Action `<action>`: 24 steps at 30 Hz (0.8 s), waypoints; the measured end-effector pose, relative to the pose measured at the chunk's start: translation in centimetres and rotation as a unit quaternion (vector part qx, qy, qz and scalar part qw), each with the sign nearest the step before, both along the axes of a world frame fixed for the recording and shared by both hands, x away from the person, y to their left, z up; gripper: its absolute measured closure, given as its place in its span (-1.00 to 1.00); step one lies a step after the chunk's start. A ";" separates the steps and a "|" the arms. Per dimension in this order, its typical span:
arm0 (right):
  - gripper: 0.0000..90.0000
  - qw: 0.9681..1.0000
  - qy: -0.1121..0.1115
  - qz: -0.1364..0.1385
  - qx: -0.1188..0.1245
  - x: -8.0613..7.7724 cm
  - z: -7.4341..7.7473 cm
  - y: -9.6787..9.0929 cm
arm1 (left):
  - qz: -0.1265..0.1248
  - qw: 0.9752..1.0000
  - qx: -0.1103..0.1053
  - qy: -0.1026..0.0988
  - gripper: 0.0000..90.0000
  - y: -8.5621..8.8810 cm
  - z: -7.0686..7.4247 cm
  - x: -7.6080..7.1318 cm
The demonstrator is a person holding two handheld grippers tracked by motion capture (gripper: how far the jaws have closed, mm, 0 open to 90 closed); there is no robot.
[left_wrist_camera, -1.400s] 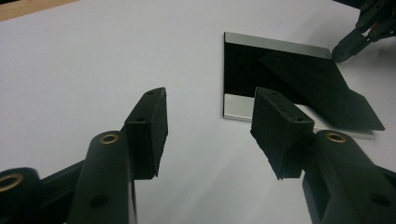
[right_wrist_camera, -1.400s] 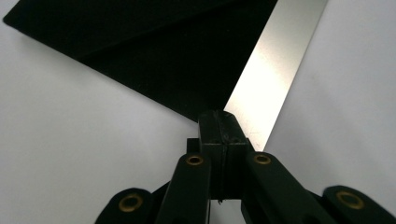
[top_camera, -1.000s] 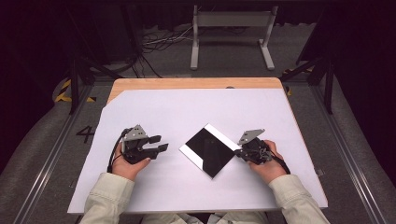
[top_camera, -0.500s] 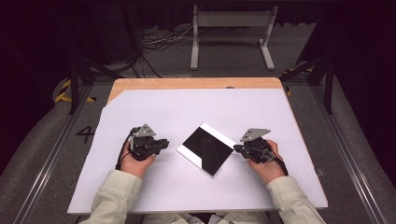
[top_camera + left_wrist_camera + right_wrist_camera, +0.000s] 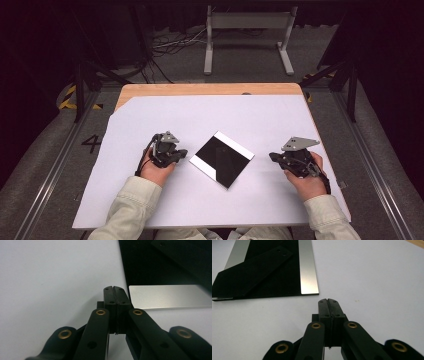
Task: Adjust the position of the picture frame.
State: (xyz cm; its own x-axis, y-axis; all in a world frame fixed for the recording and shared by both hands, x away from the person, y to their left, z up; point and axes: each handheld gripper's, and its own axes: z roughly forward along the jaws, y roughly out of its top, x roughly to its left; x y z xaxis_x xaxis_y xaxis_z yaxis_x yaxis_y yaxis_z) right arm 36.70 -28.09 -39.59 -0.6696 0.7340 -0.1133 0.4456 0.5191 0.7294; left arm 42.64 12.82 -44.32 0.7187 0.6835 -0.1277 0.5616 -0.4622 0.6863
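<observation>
A black square plate (image 5: pixel 221 159) with a silver strip along two opposite edges lies flat in the middle of the white sheet (image 5: pixel 210 115). My left gripper (image 5: pixel 184 153) rests just off the plate's left corner. Its jaws have just been closing and now meet with nothing between them. In the left gripper view the shut left gripper (image 5: pixel 115 288) sits beside a silver strip (image 5: pixel 170 296) of the plate (image 5: pixel 160 265). My right gripper (image 5: pixel 272 156) is shut and empty, a short way right of the plate. The right gripper view has the right gripper (image 5: pixel 327 301) pointing at bare sheet below the plate (image 5: pixel 269 270).
The white sheet covers a wooden table (image 5: pixel 200 89) whose far edge shows bare wood. A grey metal stand (image 5: pixel 247 35) and cables lie on the floor beyond the table. Dark rails run along both sides.
The left gripper's jaws closed while it slid right, up to the plate's left corner. The right gripper drew back to the right, away from the plate, staying shut.
</observation>
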 end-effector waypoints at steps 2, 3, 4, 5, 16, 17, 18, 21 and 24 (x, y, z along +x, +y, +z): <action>1.00 1.000 -0.001 -0.004 0.002 -0.2 0.1 -0.3 | -0.003 1.000 0.004 0.002 1.00 -0.2 -0.1 0.1; 1.00 1.000 -0.001 -0.005 0.003 -0.2 0.2 -0.4 | -0.005 1.000 0.006 0.003 1.00 -0.3 -0.2 0.1; 1.00 1.000 -0.002 -0.006 0.002 -0.3 0.2 -0.5 | -0.009 1.000 0.009 0.008 1.00 -0.4 -0.3 0.2; 1.00 1.000 -0.002 -0.007 0.003 -0.3 0.3 -0.6 | -0.009 1.000 0.008 0.008 1.00 -0.4 -0.3 0.2; 0.99 1.000 -0.009 -0.016 0.007 -0.5 0.8 -1.3 | -0.043 0.999 -0.002 0.021 1.00 -1.0 -0.3 -0.1; 0.99 1.000 -0.009 -0.017 0.007 -0.5 0.8 -1.3 | -0.045 0.999 -0.005 0.024 1.00 -1.0 -0.3 -0.2; 0.99 1.000 -0.010 -0.017 0.008 -0.5 0.8 -1.4 | -0.050 0.998 -0.005 0.028 1.00 -1.0 -0.3 -0.3; 0.99 1.000 -0.010 -0.020 0.010 -0.6 0.9 -1.6 | -0.069 0.997 0.006 0.030 1.00 -1.6 -0.1 -0.8; 0.99 1.000 -0.011 -0.022 0.012 -0.6 1.0 -1.8 | -0.089 0.995 0.014 0.029 1.00 -2.3 0.0 -1.4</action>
State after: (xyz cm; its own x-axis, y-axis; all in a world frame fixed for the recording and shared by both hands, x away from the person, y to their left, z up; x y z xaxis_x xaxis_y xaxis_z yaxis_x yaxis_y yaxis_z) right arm 36.09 -29.91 -38.56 -0.6335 0.7659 -0.1100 0.4520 0.4816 0.7509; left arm 41.24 10.54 -44.30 0.8210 0.5495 -0.1550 0.5072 -0.5774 0.6398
